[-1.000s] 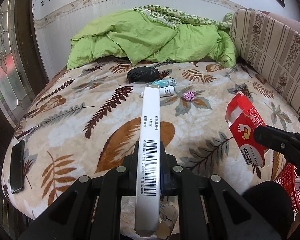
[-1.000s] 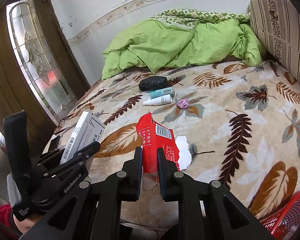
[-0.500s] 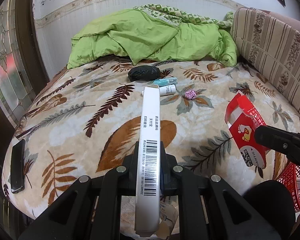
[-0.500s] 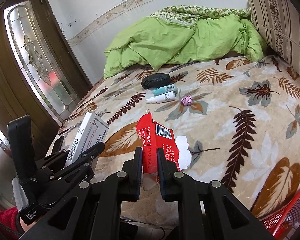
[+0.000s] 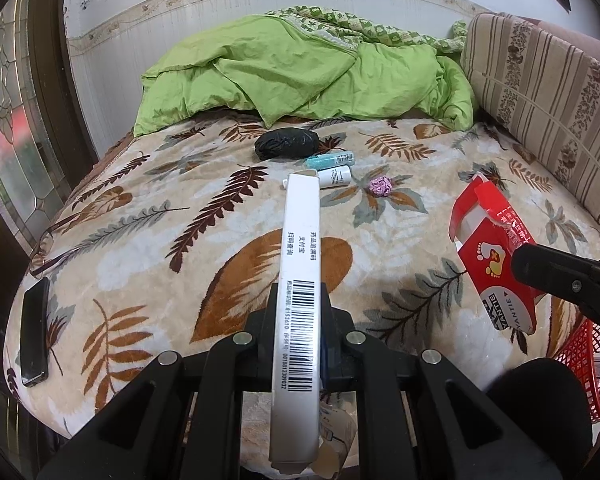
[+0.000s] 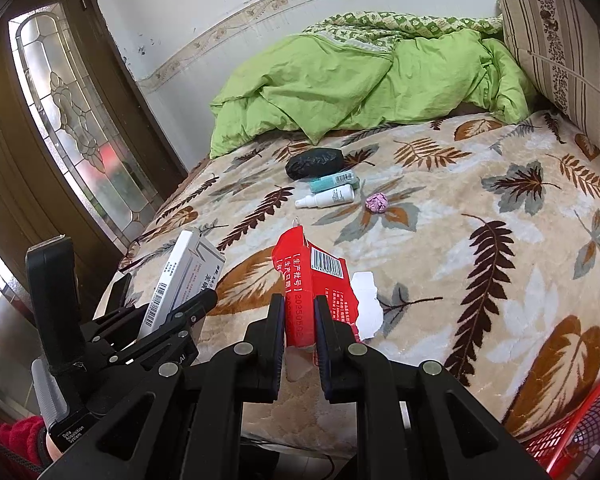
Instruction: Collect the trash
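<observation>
Two grippers, both loaded. Left gripper (image 5: pixel 298 320) clamps a long white cardboard box with barcode (image 5: pixel 300 264); right gripper (image 6: pixel 300 320) clamps a torn red cardboard box (image 6: pixel 310 284). Both held above the leaf-print blanket (image 6: pixel 480 208). Farther on blanket: black crumpled bag (image 6: pixel 315 163), teal tube (image 6: pixel 334 181), white spray bottle (image 6: pixel 328 198), pink paper ball (image 6: pixel 377 202). Red mesh basket (image 6: pixel 580 436) at lower right, beside the bed.
</observation>
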Tool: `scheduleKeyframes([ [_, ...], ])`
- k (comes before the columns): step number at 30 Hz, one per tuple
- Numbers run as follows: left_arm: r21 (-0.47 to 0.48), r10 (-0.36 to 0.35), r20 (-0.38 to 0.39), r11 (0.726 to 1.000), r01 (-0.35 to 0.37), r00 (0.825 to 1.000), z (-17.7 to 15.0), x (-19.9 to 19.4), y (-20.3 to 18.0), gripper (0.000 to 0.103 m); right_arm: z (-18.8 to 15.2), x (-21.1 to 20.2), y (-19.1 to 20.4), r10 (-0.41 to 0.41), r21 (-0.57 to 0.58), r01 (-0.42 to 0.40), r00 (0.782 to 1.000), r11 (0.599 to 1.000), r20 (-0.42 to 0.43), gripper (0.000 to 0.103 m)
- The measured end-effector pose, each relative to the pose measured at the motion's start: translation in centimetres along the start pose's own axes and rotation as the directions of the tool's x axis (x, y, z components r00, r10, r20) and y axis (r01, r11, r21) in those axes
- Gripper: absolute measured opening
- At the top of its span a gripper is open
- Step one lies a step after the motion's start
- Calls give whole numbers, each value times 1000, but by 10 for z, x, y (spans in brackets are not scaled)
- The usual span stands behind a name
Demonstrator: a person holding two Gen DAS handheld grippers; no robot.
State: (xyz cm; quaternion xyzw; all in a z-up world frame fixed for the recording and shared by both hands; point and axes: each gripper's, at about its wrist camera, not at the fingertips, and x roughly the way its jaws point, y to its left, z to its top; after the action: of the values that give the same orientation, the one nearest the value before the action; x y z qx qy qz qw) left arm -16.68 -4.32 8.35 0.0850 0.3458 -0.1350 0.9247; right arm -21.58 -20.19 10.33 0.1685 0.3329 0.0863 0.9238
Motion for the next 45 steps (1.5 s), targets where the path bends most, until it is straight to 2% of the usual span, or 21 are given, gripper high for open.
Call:
scheduleKeyframes([
  [45, 2, -1, -5, 1000, 1, 1000, 0, 1, -3, 13, -2, 3, -1, 6, 9, -6, 1000, 1000, -11, 15],
])
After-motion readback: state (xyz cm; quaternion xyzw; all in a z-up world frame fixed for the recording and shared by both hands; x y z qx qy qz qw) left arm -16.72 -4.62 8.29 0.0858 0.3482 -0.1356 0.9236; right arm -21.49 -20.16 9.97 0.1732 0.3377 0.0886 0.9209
